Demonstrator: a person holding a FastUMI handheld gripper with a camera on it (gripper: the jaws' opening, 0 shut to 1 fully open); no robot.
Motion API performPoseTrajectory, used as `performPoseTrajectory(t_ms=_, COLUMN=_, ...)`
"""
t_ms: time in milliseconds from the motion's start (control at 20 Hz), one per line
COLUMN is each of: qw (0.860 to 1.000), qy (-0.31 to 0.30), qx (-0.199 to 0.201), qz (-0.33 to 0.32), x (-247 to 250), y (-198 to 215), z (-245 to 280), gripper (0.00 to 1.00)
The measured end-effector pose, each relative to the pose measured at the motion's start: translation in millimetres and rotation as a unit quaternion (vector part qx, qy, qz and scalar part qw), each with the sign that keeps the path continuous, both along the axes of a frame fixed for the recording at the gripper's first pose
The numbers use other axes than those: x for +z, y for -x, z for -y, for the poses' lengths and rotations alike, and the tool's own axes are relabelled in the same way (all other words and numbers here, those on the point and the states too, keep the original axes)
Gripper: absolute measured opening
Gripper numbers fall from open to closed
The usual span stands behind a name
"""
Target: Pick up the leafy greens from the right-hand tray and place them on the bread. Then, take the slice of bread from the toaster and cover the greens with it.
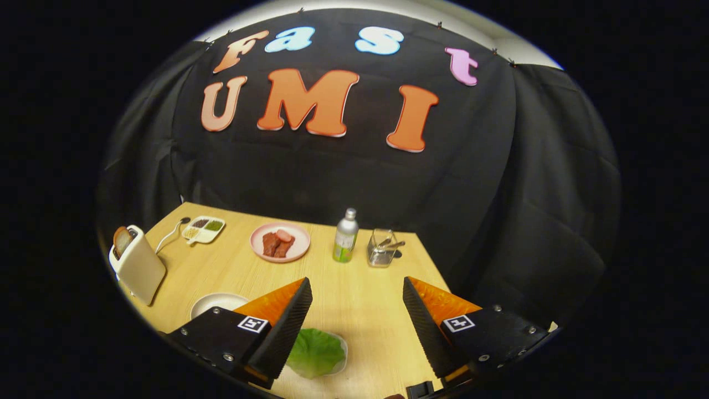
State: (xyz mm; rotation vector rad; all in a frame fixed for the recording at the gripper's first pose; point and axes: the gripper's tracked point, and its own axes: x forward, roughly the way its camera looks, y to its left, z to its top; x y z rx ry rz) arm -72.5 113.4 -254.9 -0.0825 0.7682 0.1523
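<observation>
Pale wood grain across the table (354, 299). Bright green lettuce leaf (316, 352) on a clear, whitish tray (342, 354), low between the fingers, beside the left one. Gripper (357, 310) spread wide: black ribbed pads, orange finger backs, black bodies with black-and-white square markers. Beyond the fingers: pink plate (279, 242) with reddish-brown meat, silver bottle (346, 235) with green label, clear glass jar (382, 248). Left of them: cream toaster (137, 265) with brown-crusted bread (122, 238), white plate (213, 303), white divided dish (204, 229) holding brown, green and yellowish fillings.
</observation>
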Motion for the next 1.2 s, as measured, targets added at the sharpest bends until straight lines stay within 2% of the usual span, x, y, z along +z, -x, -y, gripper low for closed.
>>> performPoseTrajectory(t_ms=300, qw=0.991, qy=-0.018, qx=0.039, qz=-0.127, x=-79.3, y=44.5, z=-27.2, gripper=0.98)
performPoseTrajectory(t_ms=700, qw=0.966, qy=-0.02, qx=0.057, qz=-0.253, x=-150.3, y=94.0, z=-38.3, gripper=0.97)
performPoseTrajectory(t_ms=1200, qw=0.942, qy=-0.005, qx=0.06, qz=-0.33, x=-199.0, y=108.9, z=-51.9, gripper=0.96)
